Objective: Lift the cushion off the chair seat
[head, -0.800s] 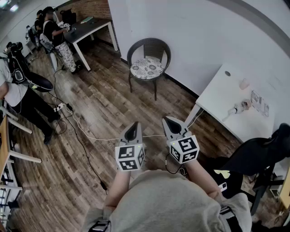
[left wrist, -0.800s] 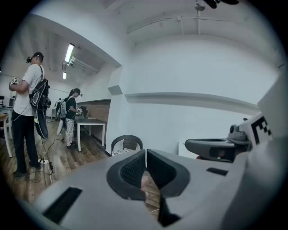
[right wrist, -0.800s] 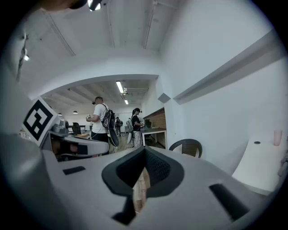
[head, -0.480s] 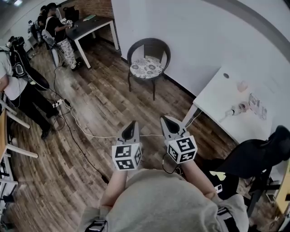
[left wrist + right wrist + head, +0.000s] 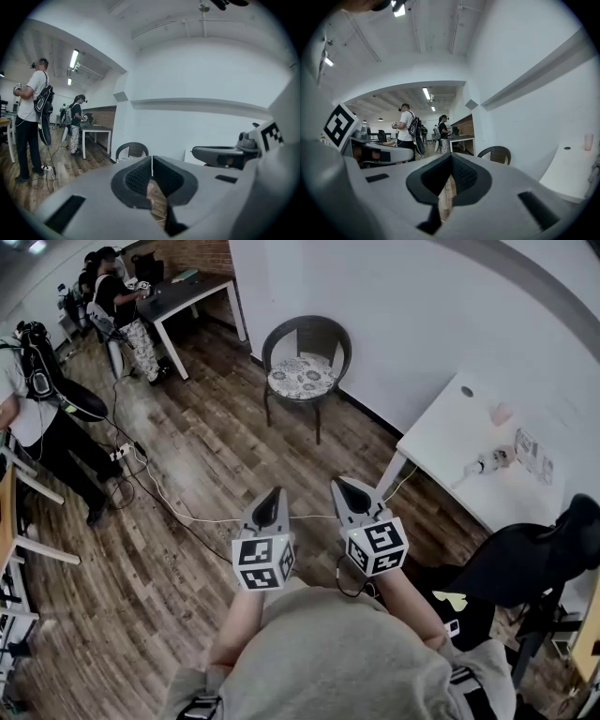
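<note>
A round patterned cushion (image 5: 303,377) lies on the seat of a dark wicker chair (image 5: 308,337) that stands against the white wall, far ahead of both grippers. The chair (image 5: 131,150) shows small in the left gripper view and its back (image 5: 497,153) in the right gripper view. My left gripper (image 5: 274,495) and right gripper (image 5: 344,487) are held side by side above the wooden floor, close to my body, pointing toward the chair. Both are shut with nothing between the tips.
A white table (image 5: 478,456) with small items stands at the right, a black office chair (image 5: 534,563) beside it. Cables (image 5: 159,498) run across the floor. People (image 5: 42,418) stand at the left, near a dark desk (image 5: 187,296) at the back.
The view has drifted slightly; the chair sits a bit higher in the picture and both grippers a bit higher and left. Both grippers stay shut and empty.
</note>
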Tool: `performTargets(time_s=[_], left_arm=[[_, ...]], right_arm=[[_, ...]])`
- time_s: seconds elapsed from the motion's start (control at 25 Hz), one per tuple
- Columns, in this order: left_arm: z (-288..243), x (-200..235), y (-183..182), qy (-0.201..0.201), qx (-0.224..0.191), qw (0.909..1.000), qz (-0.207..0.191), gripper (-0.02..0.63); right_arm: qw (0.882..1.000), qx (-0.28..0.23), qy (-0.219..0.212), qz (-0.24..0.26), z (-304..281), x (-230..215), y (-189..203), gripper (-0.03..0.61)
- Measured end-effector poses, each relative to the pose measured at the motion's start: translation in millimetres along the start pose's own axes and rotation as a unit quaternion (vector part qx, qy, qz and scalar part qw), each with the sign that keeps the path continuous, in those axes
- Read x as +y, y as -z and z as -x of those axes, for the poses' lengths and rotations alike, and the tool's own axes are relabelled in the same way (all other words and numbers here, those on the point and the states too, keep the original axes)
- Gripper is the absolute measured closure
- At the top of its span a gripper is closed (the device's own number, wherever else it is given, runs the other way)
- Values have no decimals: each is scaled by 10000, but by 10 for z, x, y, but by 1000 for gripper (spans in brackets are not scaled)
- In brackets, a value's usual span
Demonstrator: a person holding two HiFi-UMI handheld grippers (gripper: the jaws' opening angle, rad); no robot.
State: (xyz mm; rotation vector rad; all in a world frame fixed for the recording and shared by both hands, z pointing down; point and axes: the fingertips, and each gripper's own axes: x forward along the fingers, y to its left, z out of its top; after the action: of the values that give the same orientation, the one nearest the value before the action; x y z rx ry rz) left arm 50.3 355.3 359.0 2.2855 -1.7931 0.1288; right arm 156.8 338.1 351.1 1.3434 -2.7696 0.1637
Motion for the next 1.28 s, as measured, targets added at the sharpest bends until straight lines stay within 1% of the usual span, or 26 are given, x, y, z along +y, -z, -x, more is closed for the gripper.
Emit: performTargets(time_s=[0.2,0.36,0.52,0.68,0.8,1.0,1.28], left_arm=[[30,26,24,-49,31,10000,63,604],[-2,121,82,-106,100,9998,123,604],[-171,210,117,-123,157,9996,192,603],[-444,280,64,-42,159,9997,182,603],[-679,358,-2,36,160,9998,127,604],[-1119,613,-128,84,125,9998,135,603],[-1709,1126,-384,86,137,9997,157,603]], right_arm=[[9996,8,-86,-254,-28,16,34,578],[9995,119,-86,-288,-125,26,100,577],[9993,170,-65,-331,-241,-52,148,577],[9992,184,12,-355,-449,-208,154,577],[9991,183,88,-367,-663,-330,125,577],[9994,196,109,-272,-1138,-494,69,577],[9994,212,134,-217,-1950,-679,-113,577]])
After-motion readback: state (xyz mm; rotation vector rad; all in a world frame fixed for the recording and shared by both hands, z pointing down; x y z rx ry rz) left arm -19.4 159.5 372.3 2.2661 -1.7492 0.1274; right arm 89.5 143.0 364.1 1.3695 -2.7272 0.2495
